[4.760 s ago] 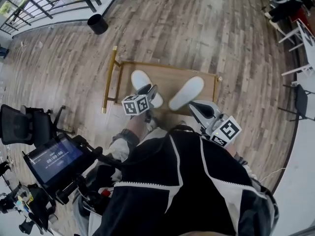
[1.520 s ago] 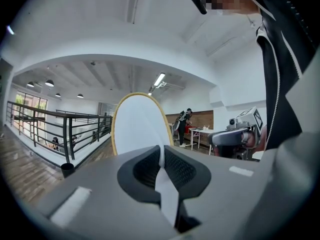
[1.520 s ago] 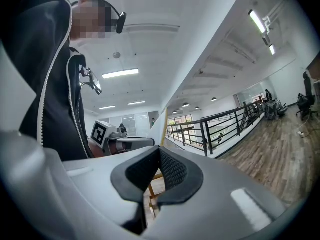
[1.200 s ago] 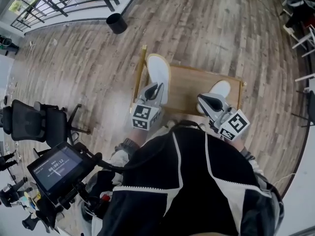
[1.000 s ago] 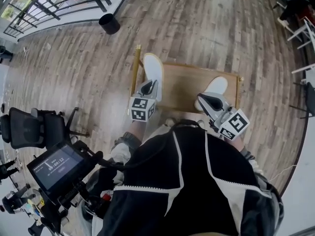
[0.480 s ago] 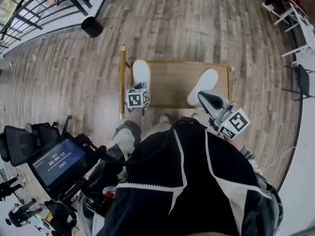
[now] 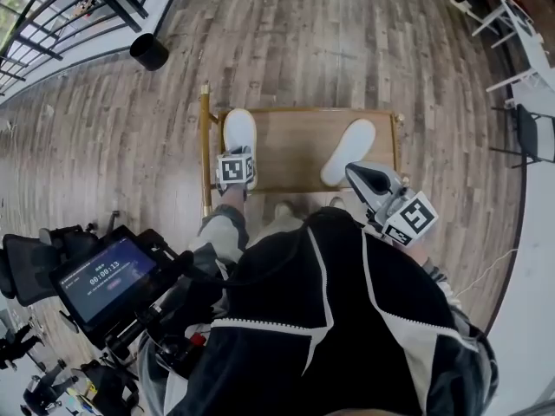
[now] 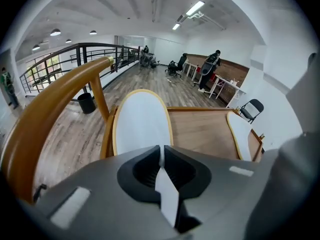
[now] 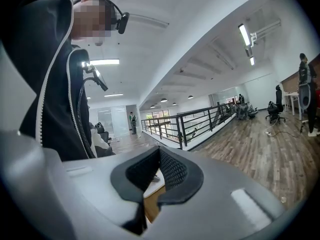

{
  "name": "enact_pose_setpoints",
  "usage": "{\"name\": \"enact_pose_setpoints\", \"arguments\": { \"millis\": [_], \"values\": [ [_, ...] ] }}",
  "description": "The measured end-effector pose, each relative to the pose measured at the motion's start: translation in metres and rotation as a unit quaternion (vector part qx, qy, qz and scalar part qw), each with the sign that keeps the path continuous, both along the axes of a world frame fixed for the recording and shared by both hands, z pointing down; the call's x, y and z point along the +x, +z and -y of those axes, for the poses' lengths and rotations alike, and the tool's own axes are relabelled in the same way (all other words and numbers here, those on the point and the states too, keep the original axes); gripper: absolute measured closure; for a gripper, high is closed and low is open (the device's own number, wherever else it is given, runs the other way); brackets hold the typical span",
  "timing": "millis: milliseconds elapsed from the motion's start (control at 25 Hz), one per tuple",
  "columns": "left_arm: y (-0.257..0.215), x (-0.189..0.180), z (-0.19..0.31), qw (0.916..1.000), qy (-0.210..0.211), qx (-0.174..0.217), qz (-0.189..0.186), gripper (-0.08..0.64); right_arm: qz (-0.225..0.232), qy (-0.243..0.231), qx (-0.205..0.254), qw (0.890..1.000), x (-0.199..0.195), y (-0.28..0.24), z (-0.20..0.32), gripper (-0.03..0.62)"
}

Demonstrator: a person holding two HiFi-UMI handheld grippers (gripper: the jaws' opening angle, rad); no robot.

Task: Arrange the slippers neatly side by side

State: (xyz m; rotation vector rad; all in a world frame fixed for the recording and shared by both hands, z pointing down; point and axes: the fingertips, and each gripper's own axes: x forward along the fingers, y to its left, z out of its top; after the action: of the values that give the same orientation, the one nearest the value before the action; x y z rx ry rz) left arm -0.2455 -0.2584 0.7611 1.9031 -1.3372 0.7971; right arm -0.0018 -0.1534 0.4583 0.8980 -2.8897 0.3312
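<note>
Pinching slipper's (image 8: 142, 124) near end: left tool (image 8: 161, 154)

Heel of left slipper (image 7: 239, 130) under left gripper (image 7: 239, 153)

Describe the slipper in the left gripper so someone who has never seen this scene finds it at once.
On the plank floor stands a low wooden stand with a golden rail along its left side. The slipper is the white one lying straight beside that rail, the left gripper shut on its near end. The other white slipper lies slanted toward the right end, untouched.
</note>
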Motion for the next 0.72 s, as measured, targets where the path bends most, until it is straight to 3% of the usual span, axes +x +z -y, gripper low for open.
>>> {"name": "enact_pose_setpoints", "arguments": {
  "millis": [200,320,360,720],
  "values": [
    [0.003,-0.001,0.004,0.9998,-0.015,-0.011,-0.003,0.517,-0.004,0.001,-0.002,1.0,0.001,-0.001,-0.001,0.588],
    [0.002,-0.001,0.005,0.9998,-0.015,-0.016,0.0,0.376,-0.004,0.004,-0.001,1.0,0.003,-0.003,-0.001,0.588],
    [0.003,-0.001,0.006,0.9998,-0.013,-0.016,0.001,0.36,-0.004,0.004,-0.001,1.0,0.003,-0.002,0.0,0.588],
    [-0.019,0.011,0.02,0.9995,-0.014,0.022,-0.017,0.374,0.004,-0.016,0.003,1.0,-0.001,0.002,0.011,0.588]
  ]
}}
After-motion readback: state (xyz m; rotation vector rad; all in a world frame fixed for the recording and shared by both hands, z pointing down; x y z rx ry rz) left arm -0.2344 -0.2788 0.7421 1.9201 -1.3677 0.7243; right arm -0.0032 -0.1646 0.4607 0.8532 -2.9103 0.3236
